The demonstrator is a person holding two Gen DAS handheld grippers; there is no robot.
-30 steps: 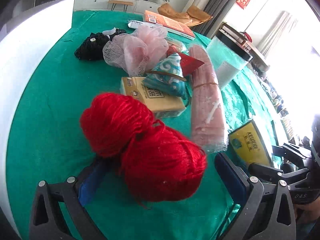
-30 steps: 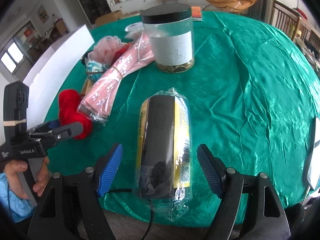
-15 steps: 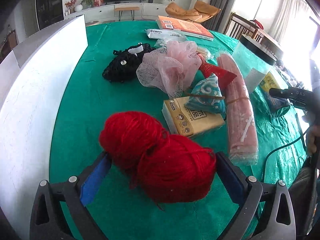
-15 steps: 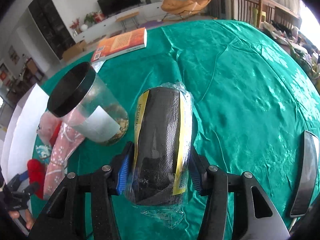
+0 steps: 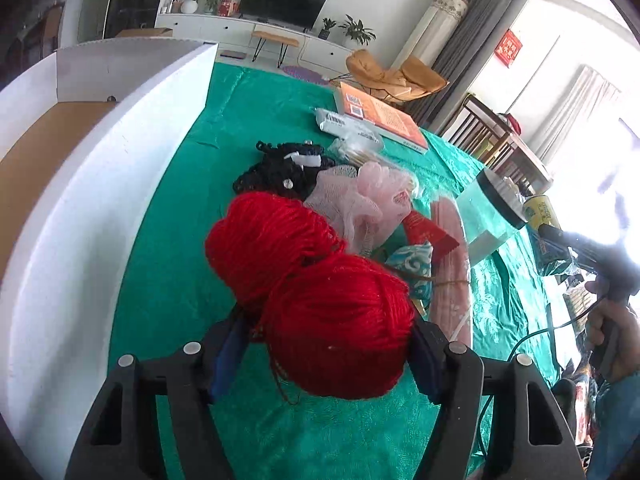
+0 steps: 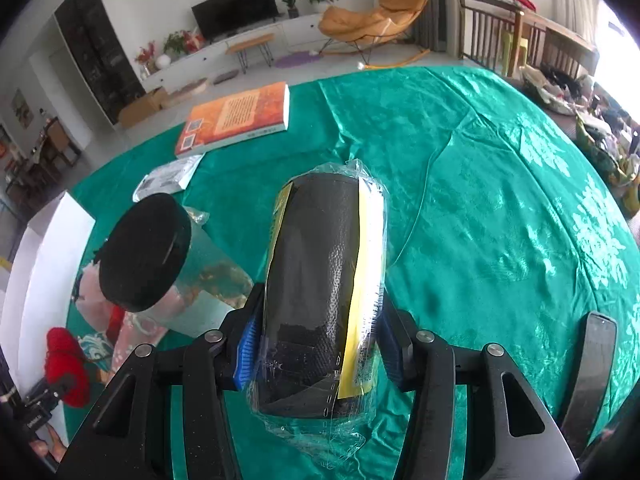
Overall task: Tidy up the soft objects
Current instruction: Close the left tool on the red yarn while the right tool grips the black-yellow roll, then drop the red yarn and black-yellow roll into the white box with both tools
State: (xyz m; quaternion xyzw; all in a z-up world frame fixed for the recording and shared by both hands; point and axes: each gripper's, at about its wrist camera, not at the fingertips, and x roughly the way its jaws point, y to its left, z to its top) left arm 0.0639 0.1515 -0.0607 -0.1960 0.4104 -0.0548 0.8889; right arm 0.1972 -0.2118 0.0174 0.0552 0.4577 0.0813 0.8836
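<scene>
Two joined red yarn balls sit between my left gripper's blue pads, which press into the near ball as the jaws are closing; the yarn is raised off the green cloth. In the right wrist view a black and yellow roll in clear wrap is squeezed between my right gripper's pads, its jaws still closing slightly, held above the cloth. A pink mesh puff, a black knitted piece, a teal pouch and a pink wrapped roll lie behind the yarn.
A tall white box wall runs along the left of the table. A clear jar with a black lid stands left of the wrapped roll. An orange book lies at the far edge. A dark flat slab rests at the right.
My left gripper has closed onto the red yarn and lifted it toward the white box. The right gripper closed on the wrapped roll and carried it up past the jar.
</scene>
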